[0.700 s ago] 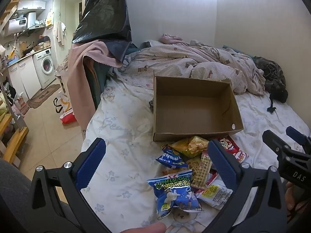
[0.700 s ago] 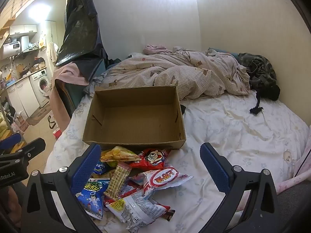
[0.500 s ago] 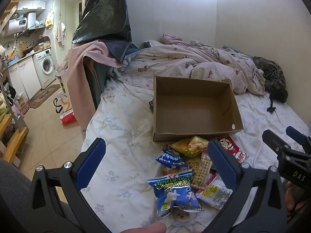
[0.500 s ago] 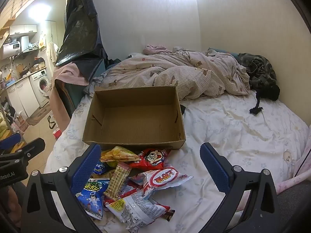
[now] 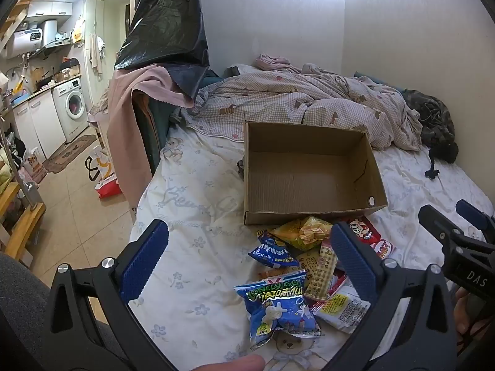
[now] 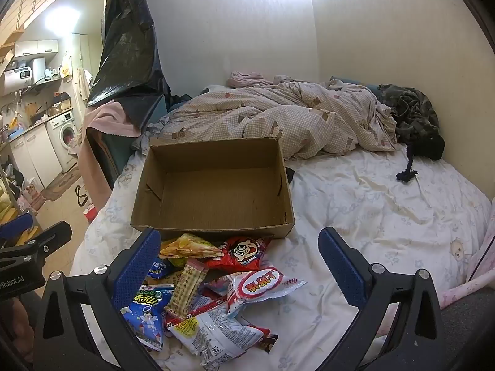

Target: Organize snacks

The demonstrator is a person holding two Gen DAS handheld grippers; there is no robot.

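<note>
An open, empty cardboard box (image 5: 309, 182) (image 6: 213, 194) sits on the bed. A pile of snack packets lies just in front of it: a blue packet (image 5: 277, 304) (image 6: 147, 315), a yellow one (image 5: 304, 232) (image 6: 188, 247), a red one (image 6: 244, 252), a white-and-red one (image 6: 260, 284) and a tan bar (image 6: 187, 287). My left gripper (image 5: 247, 256) is open and empty above the pile's left side. My right gripper (image 6: 238, 262) is open and empty above the pile. Each gripper shows at the edge of the other's view.
A rumpled checked duvet (image 6: 278, 123) lies behind the box, with dark clothes (image 6: 414, 120) at the far right by the wall. The bed's left edge (image 5: 145, 191) drops to a tiled floor. A chair draped with pink cloth and a black bag (image 5: 154, 71) stands beside it.
</note>
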